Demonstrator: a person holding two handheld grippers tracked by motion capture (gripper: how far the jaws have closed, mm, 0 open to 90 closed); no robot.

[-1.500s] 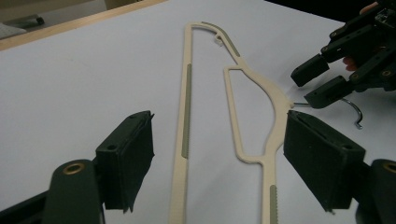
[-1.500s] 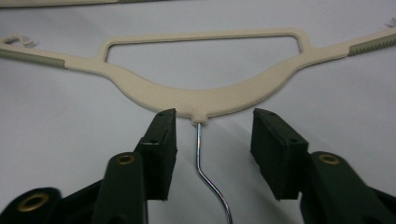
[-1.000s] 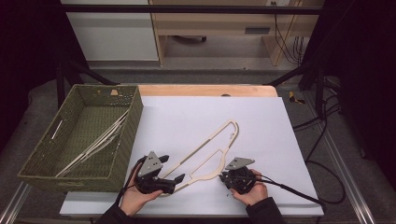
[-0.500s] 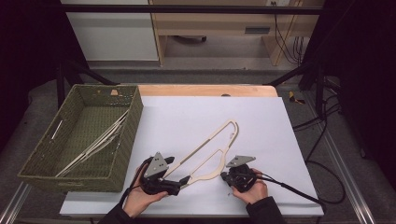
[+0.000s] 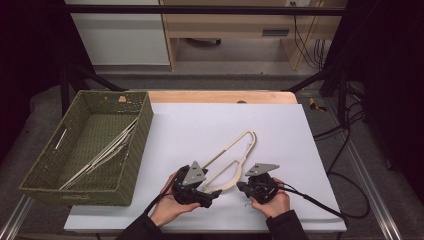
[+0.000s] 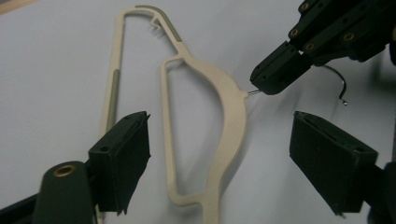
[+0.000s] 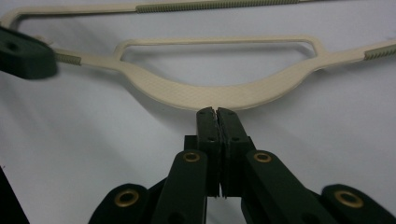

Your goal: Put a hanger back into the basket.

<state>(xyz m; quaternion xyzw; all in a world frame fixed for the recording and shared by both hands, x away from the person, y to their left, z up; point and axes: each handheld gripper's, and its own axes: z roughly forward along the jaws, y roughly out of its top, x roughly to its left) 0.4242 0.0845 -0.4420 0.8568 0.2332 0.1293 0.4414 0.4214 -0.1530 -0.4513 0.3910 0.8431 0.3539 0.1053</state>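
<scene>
claws (image 6: 219, 158): black, brass-ringed screws | top plates: grey, three-cornered | cables: black | sleeves: dark

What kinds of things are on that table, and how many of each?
Black hand-held grippers: 2 (left gripper, right gripper)
Cream plastic clothes hangers on the white sheet: 1
Green woven baskets: 1
Pale hangers lying in the basket: too bundled to count
Total counted: 4

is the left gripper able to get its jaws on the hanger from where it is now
Probably yes. The left gripper stands open with the hanger lying flat between its jaws, nothing in between. The right gripper pinches only the hook stem, off to one side.
</scene>
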